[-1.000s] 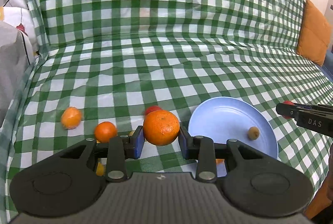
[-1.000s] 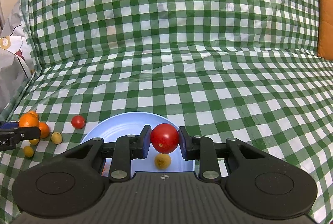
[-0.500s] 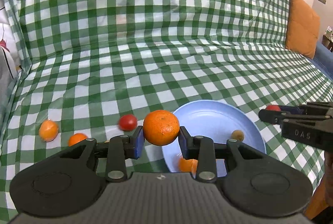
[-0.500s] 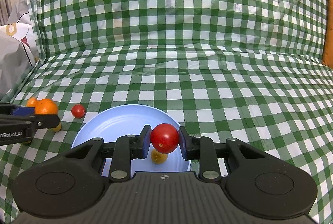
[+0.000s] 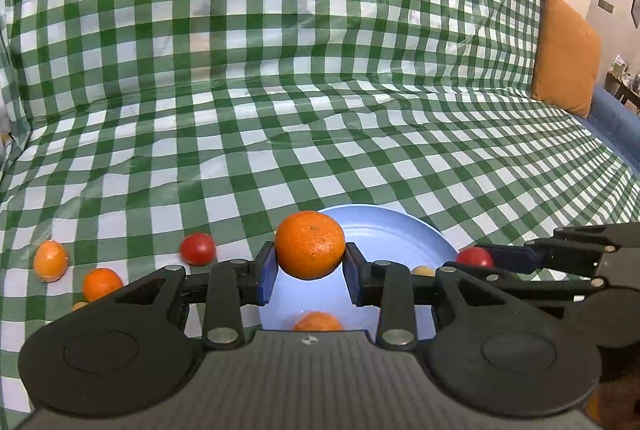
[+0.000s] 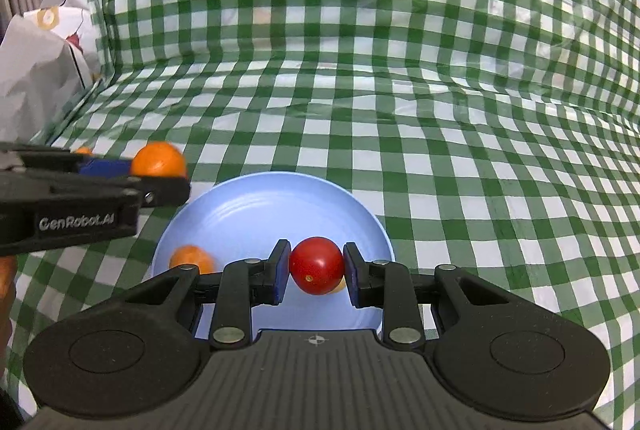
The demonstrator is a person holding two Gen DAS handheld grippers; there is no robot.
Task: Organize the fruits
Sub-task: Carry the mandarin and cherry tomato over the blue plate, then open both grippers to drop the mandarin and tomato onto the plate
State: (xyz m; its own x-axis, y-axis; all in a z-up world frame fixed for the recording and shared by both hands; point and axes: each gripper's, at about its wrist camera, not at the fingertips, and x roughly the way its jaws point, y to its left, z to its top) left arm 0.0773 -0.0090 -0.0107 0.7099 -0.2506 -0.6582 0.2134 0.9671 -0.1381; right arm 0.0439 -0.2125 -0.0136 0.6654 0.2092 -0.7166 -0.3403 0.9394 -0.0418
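My left gripper (image 5: 310,266) is shut on a large orange (image 5: 309,250) and holds it above the near-left rim of the blue plate (image 5: 400,234). My right gripper (image 6: 316,272) is shut on a red tomato (image 6: 317,265) over the plate (image 6: 260,206). On the plate lie a small orange (image 6: 191,259) and a small yellow fruit (image 5: 423,271), the latter mostly hidden behind the tomato in the right wrist view. The left gripper with its orange (image 6: 158,160) shows at the left of the right wrist view. The tomato (image 5: 474,256) shows in the left wrist view.
On the green checked cloth left of the plate lie a red tomato (image 5: 197,248), two small oranges (image 5: 50,260) (image 5: 101,283) and a small yellow fruit (image 5: 79,306). An orange cushion (image 5: 566,50) stands at the far right. A grey-white bag (image 6: 36,70) stands at the left.
Both grippers moved toward the plate with their fruits. The left gripper moved right, from the loose fruits to the plate's edge. The right gripper came in lower over the plate.
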